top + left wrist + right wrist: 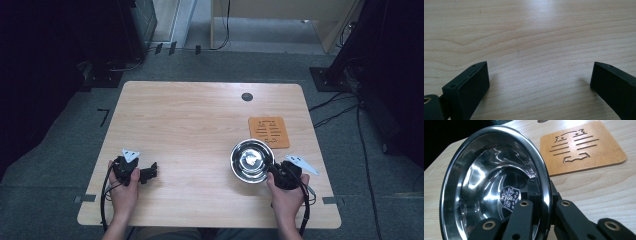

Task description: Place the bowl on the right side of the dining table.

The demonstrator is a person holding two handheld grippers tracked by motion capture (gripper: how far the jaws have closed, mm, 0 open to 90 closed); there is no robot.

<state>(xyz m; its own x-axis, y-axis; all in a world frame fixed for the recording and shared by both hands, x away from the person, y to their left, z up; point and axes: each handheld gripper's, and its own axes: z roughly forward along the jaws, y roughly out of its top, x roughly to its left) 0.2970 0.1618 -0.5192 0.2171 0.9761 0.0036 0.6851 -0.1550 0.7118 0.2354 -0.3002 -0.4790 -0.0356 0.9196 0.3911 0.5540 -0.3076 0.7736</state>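
A shiny steel bowl (251, 160) sits at the right front of the wooden table (190, 125). My right gripper (274, 172) is shut on the bowl's near rim. In the right gripper view one jaw lies inside the bowl (486, 180) and the other outside, with the rim pinched at my right gripper (545, 192). Just beyond the bowl lies an orange wooden trivet (269, 131) with cut-out slots, seen again as the trivet (581, 146). My left gripper (152, 171) rests low over bare wood at the left front, its jaws wide apart and empty (539, 80).
A round dark grommet (247, 97) sits near the table's far edge. Cables run over the grey floor to the right of the table (345, 107). Dark stands flank the table at both far corners.
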